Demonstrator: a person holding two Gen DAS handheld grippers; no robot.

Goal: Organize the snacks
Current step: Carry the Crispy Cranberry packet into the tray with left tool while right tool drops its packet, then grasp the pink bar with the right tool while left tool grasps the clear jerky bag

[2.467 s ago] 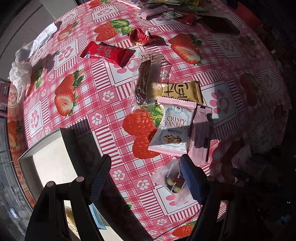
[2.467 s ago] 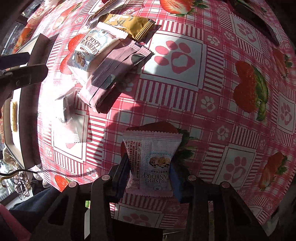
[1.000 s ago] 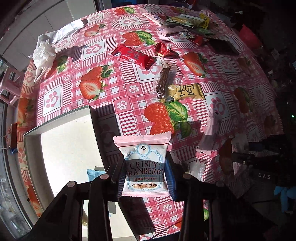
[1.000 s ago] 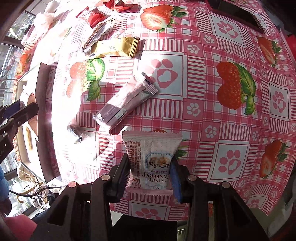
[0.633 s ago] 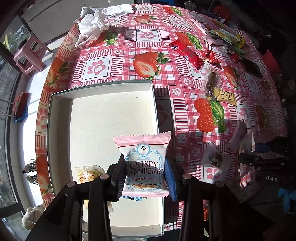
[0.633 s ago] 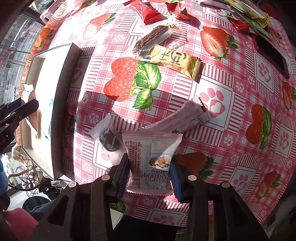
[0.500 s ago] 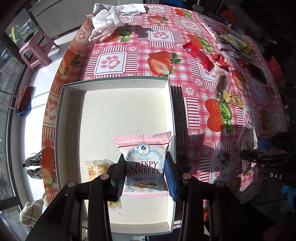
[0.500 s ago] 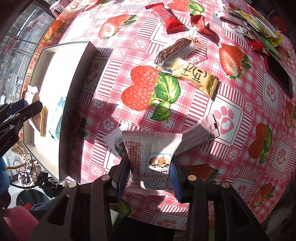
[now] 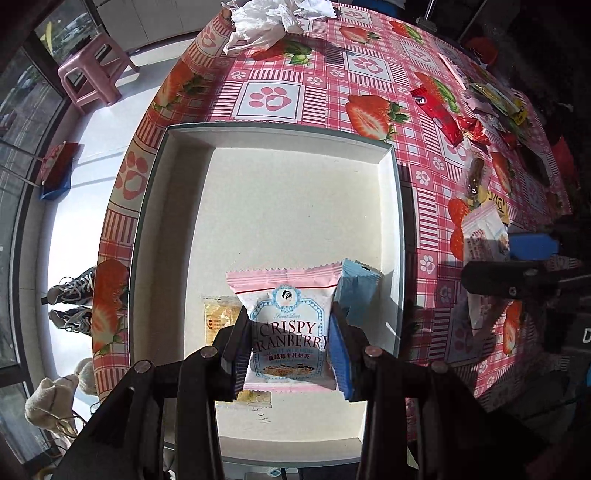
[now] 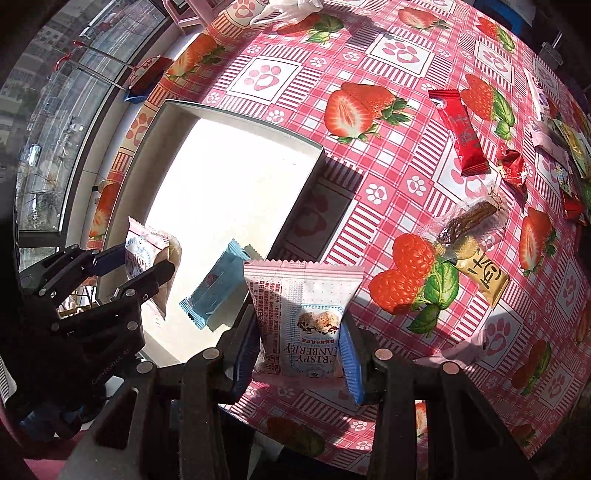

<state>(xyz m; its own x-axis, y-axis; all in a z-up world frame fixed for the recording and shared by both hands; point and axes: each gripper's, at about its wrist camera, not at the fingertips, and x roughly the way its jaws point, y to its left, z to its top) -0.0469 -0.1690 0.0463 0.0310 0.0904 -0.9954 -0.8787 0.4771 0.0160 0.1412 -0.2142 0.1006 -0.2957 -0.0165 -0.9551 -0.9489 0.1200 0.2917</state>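
Note:
My left gripper point(image 9: 290, 338) is shut on a pink Crispy Cranberry packet point(image 9: 288, 325) and holds it above the white box point(image 9: 280, 140). A blue packet point(image 9: 356, 291) and a yellow packet point(image 9: 218, 317) lie in the box. My right gripper point(image 10: 299, 343) is shut on a second Crispy Cranberry packet point(image 10: 301, 310), held above the table beside the box's right wall point(image 10: 295, 206). The left gripper point(image 10: 142, 264) shows at the left of the right wrist view, over the box.
Loose snacks lie on the strawberry tablecloth point(image 10: 388, 155): a red bar point(image 10: 461, 133), a brown stick in clear wrap point(image 10: 469, 218), a gold packet point(image 10: 480, 273), a red candy point(image 10: 513, 170). A crumpled white bag point(image 9: 269, 18) lies at the far edge. A pink stool point(image 9: 92, 70) stands on the floor.
My left gripper picked up a cranberry packet and carried it left, over the box. My right gripper moved its packet toward the box's right side.

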